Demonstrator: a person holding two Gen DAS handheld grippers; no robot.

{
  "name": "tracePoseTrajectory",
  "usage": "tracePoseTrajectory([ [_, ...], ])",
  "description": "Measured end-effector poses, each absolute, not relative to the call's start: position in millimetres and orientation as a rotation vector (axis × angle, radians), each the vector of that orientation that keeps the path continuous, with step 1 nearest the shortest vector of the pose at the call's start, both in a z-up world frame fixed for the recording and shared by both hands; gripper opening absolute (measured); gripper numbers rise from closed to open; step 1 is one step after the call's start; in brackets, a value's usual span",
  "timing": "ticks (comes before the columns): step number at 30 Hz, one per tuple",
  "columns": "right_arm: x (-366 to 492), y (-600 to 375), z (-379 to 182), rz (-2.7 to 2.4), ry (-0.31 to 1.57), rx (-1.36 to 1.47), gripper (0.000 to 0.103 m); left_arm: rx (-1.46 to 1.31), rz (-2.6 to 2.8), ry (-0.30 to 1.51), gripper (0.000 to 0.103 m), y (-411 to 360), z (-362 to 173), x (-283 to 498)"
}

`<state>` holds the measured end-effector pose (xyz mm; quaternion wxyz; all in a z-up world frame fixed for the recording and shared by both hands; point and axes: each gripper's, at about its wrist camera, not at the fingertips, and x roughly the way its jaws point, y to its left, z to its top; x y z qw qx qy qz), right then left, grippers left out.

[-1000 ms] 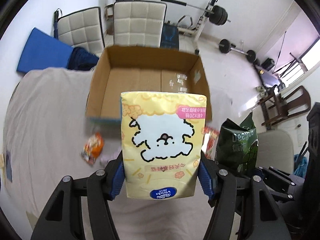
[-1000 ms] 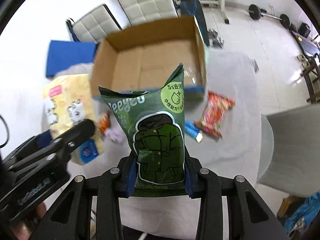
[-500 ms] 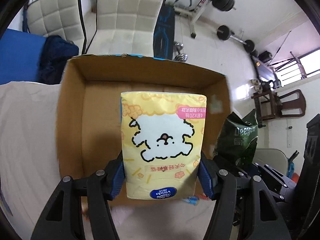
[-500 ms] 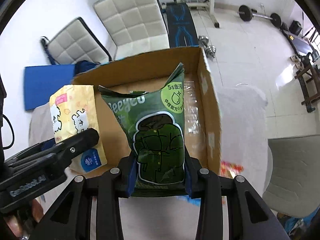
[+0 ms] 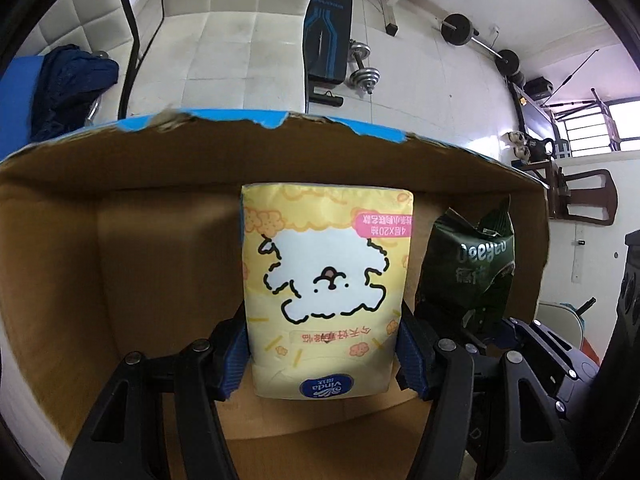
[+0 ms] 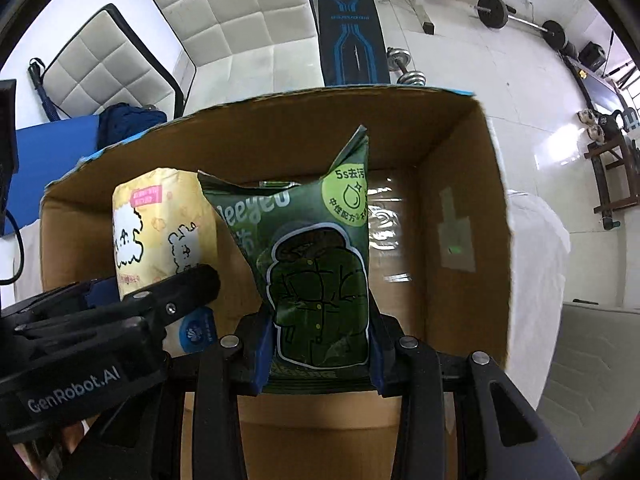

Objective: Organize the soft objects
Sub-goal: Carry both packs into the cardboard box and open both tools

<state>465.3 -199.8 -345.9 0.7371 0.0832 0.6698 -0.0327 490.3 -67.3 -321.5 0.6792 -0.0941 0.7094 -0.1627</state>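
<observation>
My left gripper (image 5: 322,356) is shut on a yellow tissue pack (image 5: 326,288) with a white cartoon dog, held inside the open cardboard box (image 5: 120,176). My right gripper (image 6: 320,350) is shut on a dark green pouch (image 6: 316,264) with a jacket drawing, also held inside the box (image 6: 464,184). The two packs are side by side: the green pouch (image 5: 468,264) shows to the right in the left wrist view, and the tissue pack (image 6: 160,228) and left gripper (image 6: 120,320) show to the left in the right wrist view.
The box stands on a table with a white cloth (image 6: 536,248). Behind it are white padded chairs (image 6: 240,12), a blue mat (image 6: 52,148), a weight bench (image 6: 352,28) and dumbbells (image 5: 362,68) on the tiled floor. A patch of tape (image 6: 456,240) is on the box's right wall.
Both grippers moved forward with their packs, from above the table to inside the box. The snack packets on the cloth have dropped out of view.
</observation>
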Motion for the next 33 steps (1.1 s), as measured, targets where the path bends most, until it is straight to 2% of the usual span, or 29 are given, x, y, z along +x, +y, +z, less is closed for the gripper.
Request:
tracePoseTrajectory([
  [6,479.1,-201.2,-365.8,-0.056,1.515,0.149,0.044,-0.247,-0.294,1.649,0.063,-58.7,-335.2,493.2],
  [10,479.4,-201.8,-370.0,-0.057,1.525,0.14,0.061,-0.231,-0.28,1.634,0.066,-60.0,-328.7,486.7],
  [15,472.6,-200.6,-362.6,-0.062,1.517,0.12,0.062,-0.182,-0.264,1.6,0.07,-58.8,-316.1,472.0],
  [18,461.9,-197.4,-352.2,-0.062,1.51,0.095,0.063,-0.142,-0.251,1.558,0.08,-53.9,-304.0,461.8],
  [21,448.0,-193.3,-341.3,-0.049,1.497,0.081,0.078,-0.084,-0.22,1.502,0.094,-46.8,-288.6,445.9],
  [23,432.9,-189.8,-329.9,-0.039,1.477,0.074,0.085,-0.04,-0.19,1.46,0.097,-41.7,-276.9,432.5],
  [25,419.0,-189.0,-320.6,-0.037,1.461,0.076,0.1,-0.021,-0.18,1.416,0.101,-36.9,-263.9,417.7],
  [26,412.0,-187.4,-315.7,-0.036,1.448,0.077,0.103,-0.019,-0.177,1.402,0.101,-32.6,-262.3,414.6],
  [33,356.8,-179.8,-284.2,-0.045,1.36,0.072,0.103,-0.003,-0.179,1.313,0.102,-13.1,-229.6,373.2],
])
